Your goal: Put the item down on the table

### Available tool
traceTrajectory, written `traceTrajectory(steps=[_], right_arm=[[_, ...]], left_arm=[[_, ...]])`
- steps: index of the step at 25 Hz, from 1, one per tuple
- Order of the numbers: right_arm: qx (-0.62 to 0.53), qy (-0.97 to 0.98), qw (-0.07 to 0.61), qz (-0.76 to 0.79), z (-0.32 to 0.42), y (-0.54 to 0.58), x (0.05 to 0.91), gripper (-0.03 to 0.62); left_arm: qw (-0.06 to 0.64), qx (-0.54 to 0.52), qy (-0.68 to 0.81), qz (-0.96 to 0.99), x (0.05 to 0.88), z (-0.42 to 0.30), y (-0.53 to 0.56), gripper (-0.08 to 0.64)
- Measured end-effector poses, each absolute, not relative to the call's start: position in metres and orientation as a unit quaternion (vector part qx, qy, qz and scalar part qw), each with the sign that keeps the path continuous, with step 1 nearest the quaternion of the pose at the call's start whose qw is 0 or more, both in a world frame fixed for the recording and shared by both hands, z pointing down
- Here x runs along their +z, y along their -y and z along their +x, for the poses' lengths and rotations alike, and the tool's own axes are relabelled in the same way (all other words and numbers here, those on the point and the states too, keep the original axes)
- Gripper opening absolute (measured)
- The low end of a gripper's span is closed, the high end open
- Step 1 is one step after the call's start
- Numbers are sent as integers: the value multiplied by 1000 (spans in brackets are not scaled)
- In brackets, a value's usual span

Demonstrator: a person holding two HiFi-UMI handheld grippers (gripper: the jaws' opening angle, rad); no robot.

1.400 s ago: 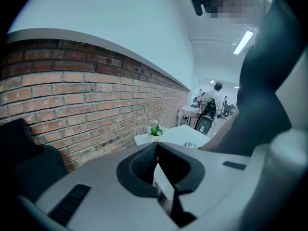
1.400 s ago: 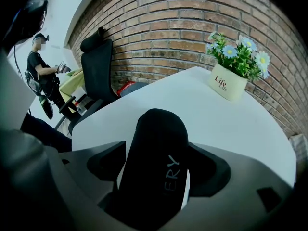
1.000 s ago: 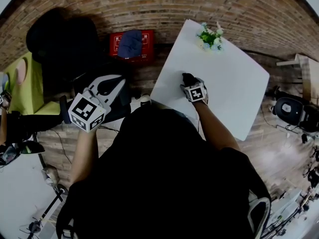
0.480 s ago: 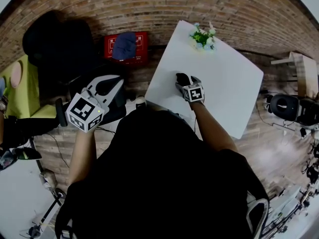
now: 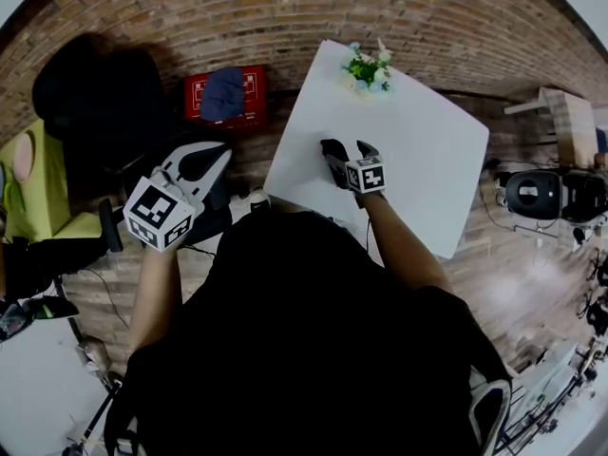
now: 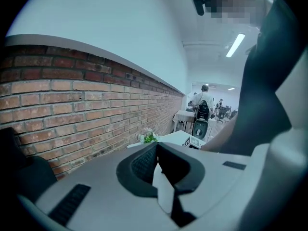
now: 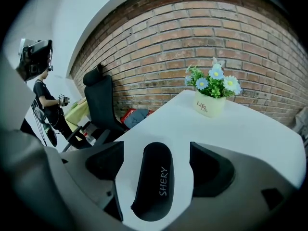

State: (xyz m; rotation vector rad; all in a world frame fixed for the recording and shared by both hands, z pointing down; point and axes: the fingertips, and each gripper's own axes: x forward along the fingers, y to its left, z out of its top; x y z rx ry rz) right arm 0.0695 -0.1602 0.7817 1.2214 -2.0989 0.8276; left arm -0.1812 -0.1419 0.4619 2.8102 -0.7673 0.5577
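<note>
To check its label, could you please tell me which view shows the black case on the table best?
The right gripper view: the black SHERY case lies close up, lettering readable, on the white table. The head view shows only a small dark shape; the left gripper view misses it.

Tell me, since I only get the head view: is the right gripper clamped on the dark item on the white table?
Observer: No. The right gripper is open. Its jaws have just been opening, and the black case lies on the table between them, with both pads clear of it.
Operator: Any marking on it?
Observer: White lettering along its top reads "SHERY".
Operator: And the left gripper?
Observer: The left gripper view shows the left gripper shut, with nothing between its jaws.
</note>
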Motion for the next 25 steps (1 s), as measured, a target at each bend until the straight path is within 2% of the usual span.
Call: traceTrajectory(steps=[13, 25], right_arm=[[351, 784, 200, 471, 80, 164, 724, 402], [366, 780, 164, 481, 98, 157, 671, 400]], left_arm=[[86, 182, 248, 948, 459, -163, 138, 11], [78, 180, 228, 954, 455, -142, 137, 11]])
